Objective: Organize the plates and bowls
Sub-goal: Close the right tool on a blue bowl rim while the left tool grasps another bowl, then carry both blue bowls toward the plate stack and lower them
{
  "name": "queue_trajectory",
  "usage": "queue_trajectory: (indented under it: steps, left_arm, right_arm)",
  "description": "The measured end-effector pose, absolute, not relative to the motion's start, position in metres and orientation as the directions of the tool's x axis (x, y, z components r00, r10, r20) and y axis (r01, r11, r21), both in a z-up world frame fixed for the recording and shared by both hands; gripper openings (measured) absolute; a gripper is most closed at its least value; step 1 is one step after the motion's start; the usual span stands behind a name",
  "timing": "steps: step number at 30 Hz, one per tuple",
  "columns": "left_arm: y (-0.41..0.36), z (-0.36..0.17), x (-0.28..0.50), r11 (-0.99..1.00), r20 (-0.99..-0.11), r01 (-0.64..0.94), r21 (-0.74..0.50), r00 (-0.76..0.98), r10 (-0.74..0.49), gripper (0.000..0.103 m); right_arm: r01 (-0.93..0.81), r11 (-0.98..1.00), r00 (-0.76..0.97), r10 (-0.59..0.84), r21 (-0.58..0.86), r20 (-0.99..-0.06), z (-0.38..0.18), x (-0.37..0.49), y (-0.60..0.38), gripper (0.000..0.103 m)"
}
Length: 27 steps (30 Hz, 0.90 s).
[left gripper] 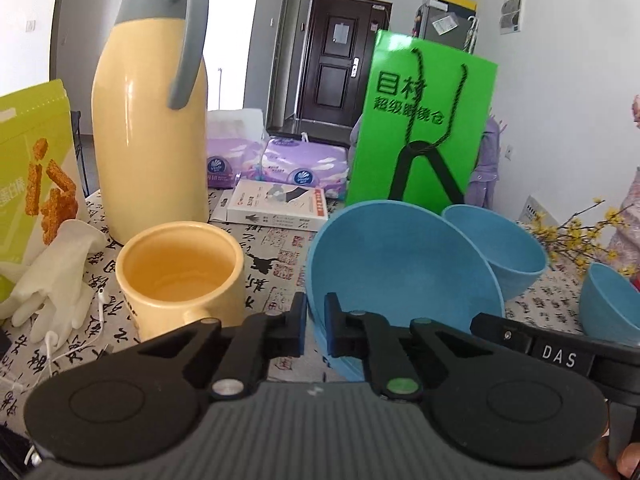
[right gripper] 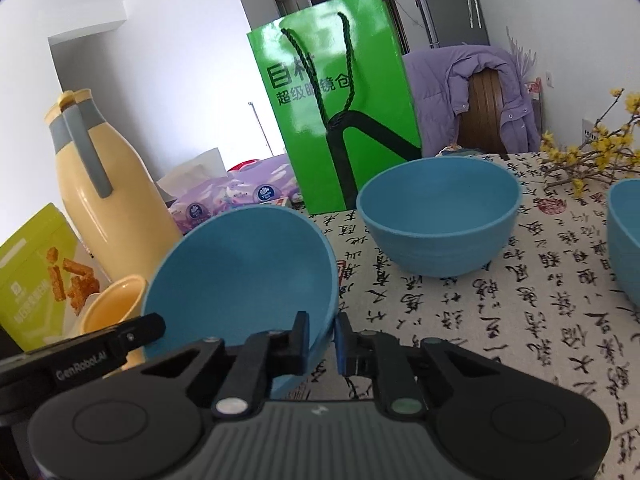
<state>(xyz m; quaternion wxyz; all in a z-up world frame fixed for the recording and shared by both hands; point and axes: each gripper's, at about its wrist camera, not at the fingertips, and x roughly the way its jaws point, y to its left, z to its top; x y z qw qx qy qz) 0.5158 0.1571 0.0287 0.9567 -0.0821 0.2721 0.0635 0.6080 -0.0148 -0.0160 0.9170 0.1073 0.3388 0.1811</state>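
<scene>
the right gripper's arm reads "das" in the left wrist view; the left gripper's reads "genrobot.ai" in the right wrist view. a green bag [left gripper: 424, 120] with chinese print stands far behind. the tilted blue bowl [left gripper: 400, 268], empty, is pinched at its near rim from both sides: the left gripper [left gripper: 316, 330] clamps the left rim, the right gripper [right gripper: 322, 338] the right rim, jaws nearly closed on it. a second blue bowl [right gripper: 438, 220] sits upright and empty further right, a third bowl [right gripper: 626, 240] at the right edge. a yellow mug [left gripper: 180, 276], empty, stands left beside a yellow jug [left gripper: 150, 120].
</scene>
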Motion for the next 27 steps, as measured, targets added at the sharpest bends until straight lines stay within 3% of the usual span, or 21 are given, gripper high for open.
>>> queue_trajectory:
  steps: [16, 27]
  left_arm:
    - [0.094, 0.067, 0.334, 0.99, -0.4, -0.026, -0.141, 0.916, -0.033, 0.009]
    - [0.056, 0.036, 0.226, 0.983, -0.44, 0.009, -0.186, 0.893, -0.092, 0.009]
  right_arm:
    - [-0.268, 0.922, 0.764, 0.38, 0.279, -0.521, 0.029, 0.429, -0.089, 0.014]
    - [-0.262, 0.937, 0.757, 0.348, 0.231, -0.553, 0.014, 0.299, -0.136, 0.014]
